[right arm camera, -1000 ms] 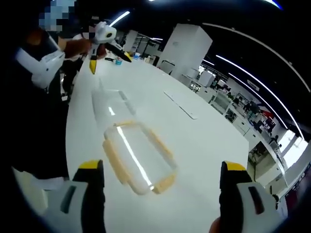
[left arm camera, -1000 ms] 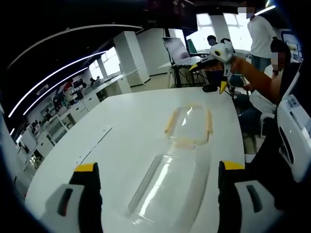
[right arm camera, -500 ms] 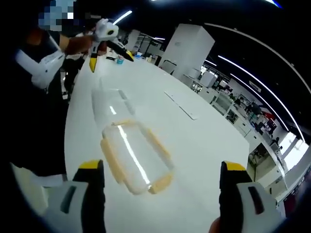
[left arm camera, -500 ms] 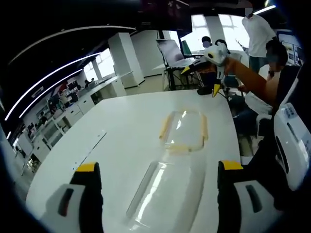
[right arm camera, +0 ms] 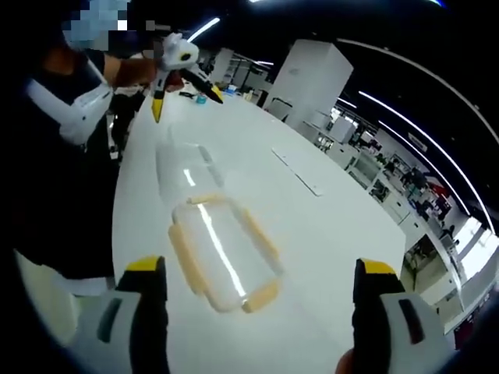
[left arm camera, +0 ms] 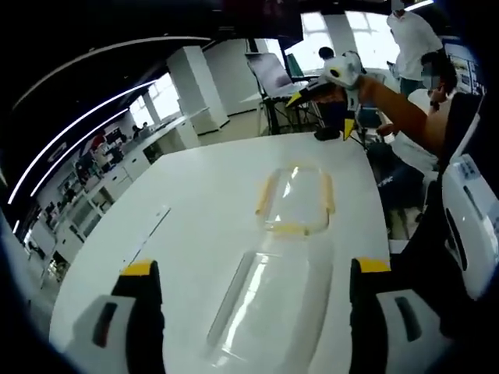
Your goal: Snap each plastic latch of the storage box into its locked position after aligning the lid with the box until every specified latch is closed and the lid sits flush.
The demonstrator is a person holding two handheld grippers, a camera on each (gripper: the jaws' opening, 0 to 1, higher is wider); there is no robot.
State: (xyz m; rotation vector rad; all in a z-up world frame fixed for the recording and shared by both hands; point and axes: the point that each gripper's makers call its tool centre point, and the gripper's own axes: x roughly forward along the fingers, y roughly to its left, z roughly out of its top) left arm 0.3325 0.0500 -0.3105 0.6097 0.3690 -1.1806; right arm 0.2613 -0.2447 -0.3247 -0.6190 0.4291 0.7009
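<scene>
Now the clear storage box (left arm camera: pixel 273 308) lies on the white worktop (left arm camera: pixel 195 202), and its lid (left arm camera: pixel 296 199) w/ yellow latches (left arm camera: pixel 266 196) lies just beyond it, apart (not on the box). Left tool (left arm camera: pixel 253 312) hovers above the box, jaws wide, holding nothing. Right tool (right arm camera: pixel 261 315) hovers above the lid (right arm camera: pixel 222 249), also wide and empty. Past the box, a person's sleeve (right arm camera: pixel 74 105).

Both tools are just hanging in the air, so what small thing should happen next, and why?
Probably lower the right tool to the lid with yellow latches to lift it: the lid lies on the white table beside the clear box, not on it, and both tools are open and empty.
</scene>
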